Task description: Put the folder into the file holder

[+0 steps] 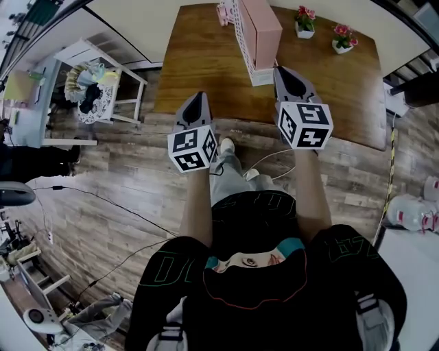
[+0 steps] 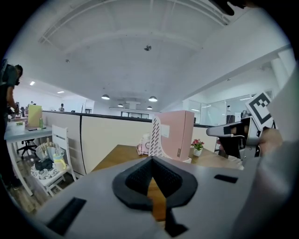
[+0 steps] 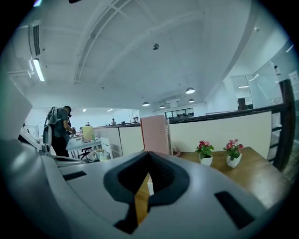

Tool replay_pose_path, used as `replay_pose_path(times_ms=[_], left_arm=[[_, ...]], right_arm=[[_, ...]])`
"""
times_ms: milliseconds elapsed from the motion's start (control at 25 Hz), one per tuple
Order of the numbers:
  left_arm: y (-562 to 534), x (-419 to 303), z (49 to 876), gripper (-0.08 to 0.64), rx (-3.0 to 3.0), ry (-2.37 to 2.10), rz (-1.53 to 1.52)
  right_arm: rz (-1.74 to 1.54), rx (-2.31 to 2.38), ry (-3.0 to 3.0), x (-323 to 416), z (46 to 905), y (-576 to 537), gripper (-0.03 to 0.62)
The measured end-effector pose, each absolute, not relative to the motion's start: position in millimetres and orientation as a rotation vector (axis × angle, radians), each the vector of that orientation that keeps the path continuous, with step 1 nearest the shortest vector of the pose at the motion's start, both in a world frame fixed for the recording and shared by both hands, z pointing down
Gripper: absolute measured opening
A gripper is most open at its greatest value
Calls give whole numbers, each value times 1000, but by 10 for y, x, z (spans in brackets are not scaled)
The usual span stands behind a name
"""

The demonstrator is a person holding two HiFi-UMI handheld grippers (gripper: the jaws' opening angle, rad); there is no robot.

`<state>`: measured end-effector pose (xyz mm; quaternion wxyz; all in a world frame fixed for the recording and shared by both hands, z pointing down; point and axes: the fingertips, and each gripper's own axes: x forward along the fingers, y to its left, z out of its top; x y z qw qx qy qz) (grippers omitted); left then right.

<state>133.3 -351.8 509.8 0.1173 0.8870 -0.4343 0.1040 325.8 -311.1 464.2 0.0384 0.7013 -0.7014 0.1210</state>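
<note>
A pink folder (image 1: pixel 262 29) stands upright in a white slotted file holder (image 1: pixel 241 34) on the wooden table (image 1: pixel 199 62). The left gripper view shows the folder (image 2: pixel 176 134) and holder (image 2: pixel 156 137) ahead to the right. In the right gripper view the folder (image 3: pixel 155 135) is straight ahead. My left gripper (image 1: pixel 198 98) hovers over the table's near edge, left of the holder, shut and empty. My right gripper (image 1: pixel 282 71) is just right of the holder's near end, also shut with nothing in it. Both jaw pairs, left (image 2: pixel 152 161) and right (image 3: pixel 148 155), meet at the tips.
Two small white pots with pink flowers (image 1: pixel 304 20) (image 1: pixel 341 38) stand at the table's back right. A small pink object (image 1: pixel 223 12) lies behind the holder. A white chair with clutter (image 1: pixel 92 82) is left of the table. Cables run across the floor (image 1: pixel 103 199).
</note>
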Motion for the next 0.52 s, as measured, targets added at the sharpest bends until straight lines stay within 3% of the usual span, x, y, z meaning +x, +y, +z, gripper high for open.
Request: replay_pose_path(times_ms=[520], left_arm=[[-3485, 1407, 5133, -3, 2605, -1276, 402]], right_arm=[[393, 2181, -2147, 3390, 4723, -3111, 3]])
